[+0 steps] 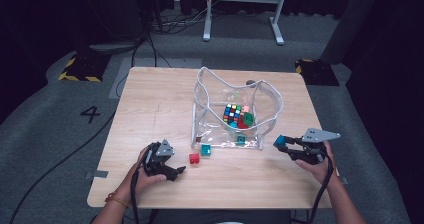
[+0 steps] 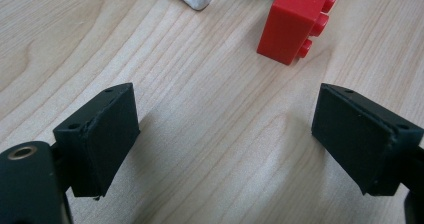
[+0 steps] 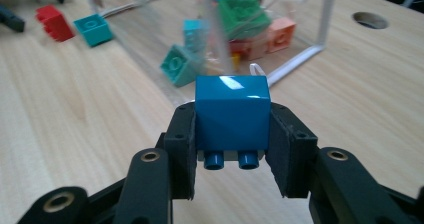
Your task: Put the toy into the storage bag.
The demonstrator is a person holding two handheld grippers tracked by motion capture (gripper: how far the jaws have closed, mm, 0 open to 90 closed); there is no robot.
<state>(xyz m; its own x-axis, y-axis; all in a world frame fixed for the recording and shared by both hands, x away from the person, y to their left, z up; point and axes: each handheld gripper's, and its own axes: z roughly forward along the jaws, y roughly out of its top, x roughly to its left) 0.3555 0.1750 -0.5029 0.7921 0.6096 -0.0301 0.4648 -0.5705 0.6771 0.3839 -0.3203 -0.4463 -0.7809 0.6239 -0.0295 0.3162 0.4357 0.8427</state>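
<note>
- Blue brick clamped in right tongs, pads pressing 2 opposite sides, studs pointing back toward the hand; glossy hard plastic, squarish block.
- Right tongs sit off the table surface at its right side, just beside the clear bag; bag lies to the left of and slightly beyond the brick in the high view, mouth facing up.
- Judgement: brick likely headed into the bag, so the move is up and left over the near right rim; right hand is the nearer one by far.
- Bag: see-through soft plastic, white piping on edges, boxy shape, walls slumped a bit. Inside: multicoloured puzzle cube, green brick, a teal brick low at the near wall; right gripper view also shows a peach brick.
- Left tongs wide apart, nothing between the pads, resting low near the table's front left; matte black rubbery pads.
- Red brick lies just ahead and to the right of the left tongs, on its side, studs pointing sideways, well clear of the pads; long axis hard to call.
- Loose teal brick just beside the red one, near the bag's front left corner, outside it.
- Table: pale wood-grain laminate, smooth, round cable hole by the far edge.
- Risk guess: floppy rim may catch the brick on the way in.
</note>
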